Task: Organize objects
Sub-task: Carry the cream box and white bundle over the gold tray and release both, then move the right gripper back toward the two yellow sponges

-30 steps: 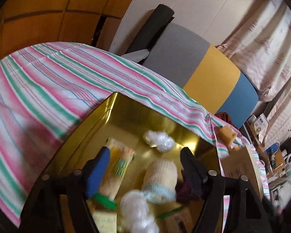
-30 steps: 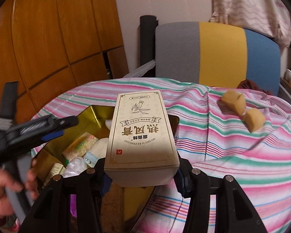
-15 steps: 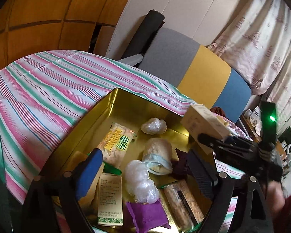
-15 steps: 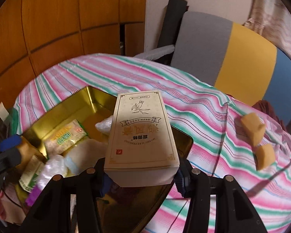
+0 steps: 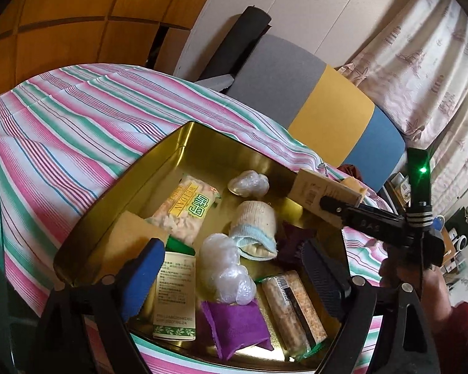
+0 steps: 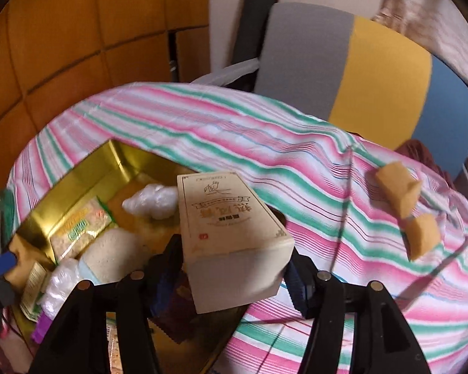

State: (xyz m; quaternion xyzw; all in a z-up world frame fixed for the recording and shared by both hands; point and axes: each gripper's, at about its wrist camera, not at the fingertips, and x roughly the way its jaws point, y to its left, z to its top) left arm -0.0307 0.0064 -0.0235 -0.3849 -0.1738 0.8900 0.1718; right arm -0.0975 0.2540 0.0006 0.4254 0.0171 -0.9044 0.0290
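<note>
Right tongs [image 6: 234,268] were opening to drop the box [image 6: 231,233] into the nearly full tin [image 5: 184,143], left tongs [image 5: 231,268] wide apart and empty, two sponges [image 6: 405,205] left on the bench [image 6: 265,143].

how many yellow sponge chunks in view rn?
3. Two sponge chunks lie close together on the striped cloth, outside the gold tin: one farther back, one nearer. A third sits inside the tin's near-left corner. Others may be hidden under the tin's contents.
</note>
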